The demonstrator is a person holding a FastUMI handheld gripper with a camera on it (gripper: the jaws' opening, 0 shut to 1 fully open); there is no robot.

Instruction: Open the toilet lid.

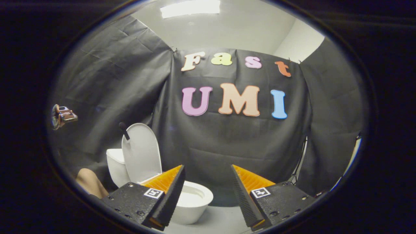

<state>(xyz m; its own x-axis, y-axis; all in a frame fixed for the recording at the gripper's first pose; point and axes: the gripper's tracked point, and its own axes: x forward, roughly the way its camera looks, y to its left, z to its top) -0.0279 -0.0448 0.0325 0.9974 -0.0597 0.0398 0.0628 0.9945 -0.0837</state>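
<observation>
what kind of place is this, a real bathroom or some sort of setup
Probably a staged recording booth, not a real bathroom: a toilet with its lid already raised stands before black cloth walls. The open gripper holds nothing, and a hand lifts a phone nearby.

We see the toilet (191, 201) ahead & left of the gripper (208, 182), partly behind its left finger; lid (142, 152) stands upright behind the bowl, against the tank (115, 165); fingers spread apart, nothing between; a person's hand w/ phone (66, 115) far left, above the tank.
</observation>
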